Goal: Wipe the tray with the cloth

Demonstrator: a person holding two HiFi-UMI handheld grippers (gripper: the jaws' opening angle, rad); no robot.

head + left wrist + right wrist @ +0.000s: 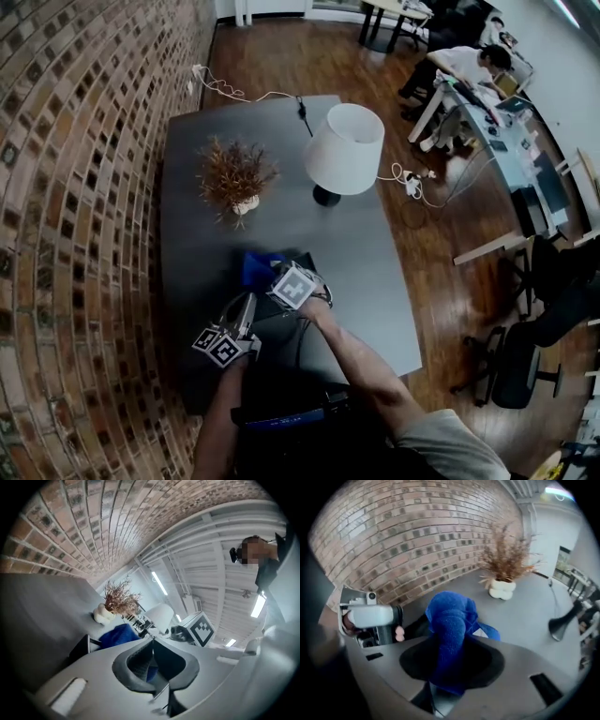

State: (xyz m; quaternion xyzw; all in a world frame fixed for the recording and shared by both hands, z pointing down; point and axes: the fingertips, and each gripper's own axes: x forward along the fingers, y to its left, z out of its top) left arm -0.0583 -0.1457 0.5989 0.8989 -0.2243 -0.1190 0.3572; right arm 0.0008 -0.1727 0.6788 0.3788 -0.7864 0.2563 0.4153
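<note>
Standing by the grey table (pixel 375 253), head view first. The dark tray (pixel 277 361) lies at the table's near edge and is hard to part from the shadow. Both grippers sit over its far end. The right gripper (pixel 272 274) carries the blue cloth (pixel 251 265), bunched at what looks like the tray's far rim. The left gripper (pixel 246 305) is just beside it, on the brick wall (pixel 75 187) side. A dried plant (pixel 236 176) and a white lamp (pixel 344 150) stand well beyond, away from the work.

Left gripper view: jaws together at the tips, nothing pinched that I can make out. Blue cloth shows beyond them, and a black edge to the left is probably the tray's wall. Judgement: this hand seems to steady nothing; gripping or pressing the tray's rim would keep the tray from sliding under the strokes.

Right gripper view: jaws narrow, clamped on a thick fold of the cloth, with most of it bulging forward in a lump. Judgement: a lump wipes poorly. Better to lower the gripper until a broad face of cloth lies flat, pull overlapping strokes from the far rim to the near one, work into the corners, and keep the hard jaw tips off the surface.

Writing: none legible. Only black-and-white square markers on the gripper cubes; no brand or label can be read on cloth, tray or lamp
</note>
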